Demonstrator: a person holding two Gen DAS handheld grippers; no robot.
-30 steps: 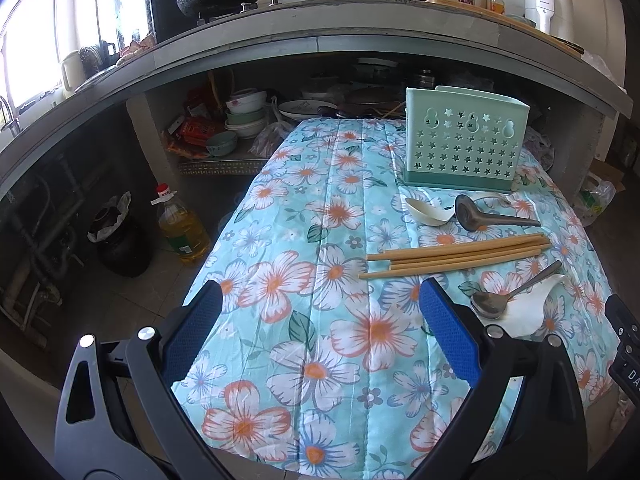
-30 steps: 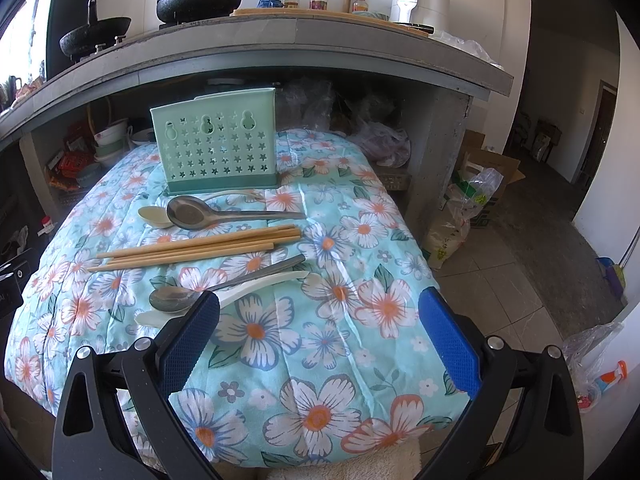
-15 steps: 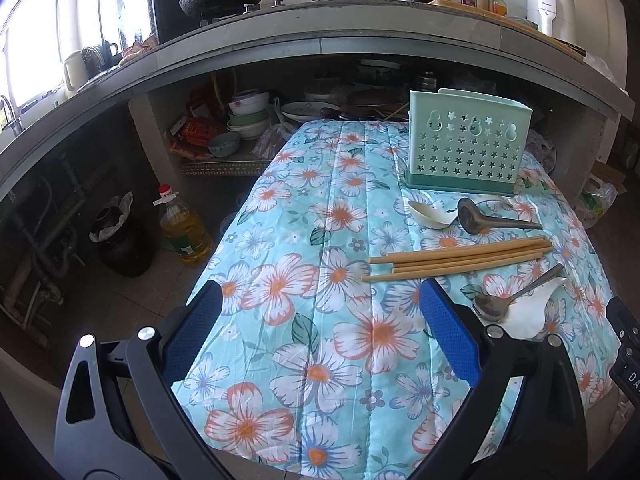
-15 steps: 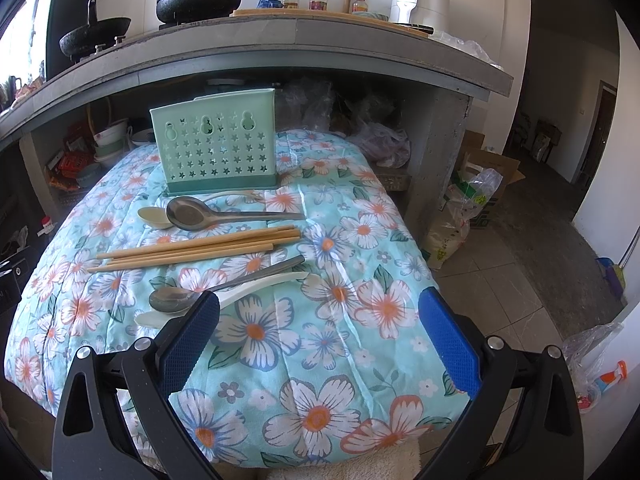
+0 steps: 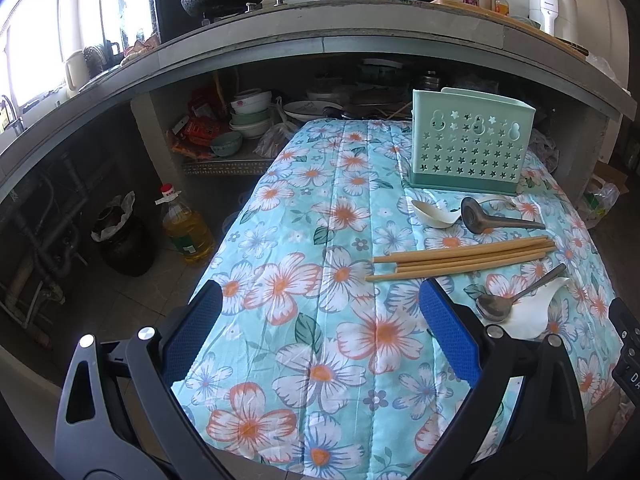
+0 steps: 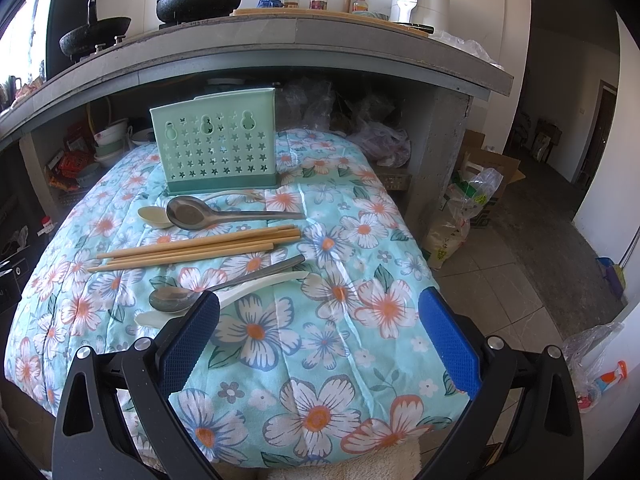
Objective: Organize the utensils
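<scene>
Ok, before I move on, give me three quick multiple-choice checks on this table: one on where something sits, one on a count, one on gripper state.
1. Where do the chopsticks lie?
A. inside the green holder
B. flat on the cloth, between the two pairs of spoons
C. on the floor

2. How many metal spoons are out?
A. two
B. four
C. none

3. The right gripper is:
A. shut on a spoon
B. shut on chopsticks
C. open, holding nothing

Answers: B, the green holder stands behind them; A, far metal spoon and near metal spoon; C, fingers wide apart over cloth.
</scene>
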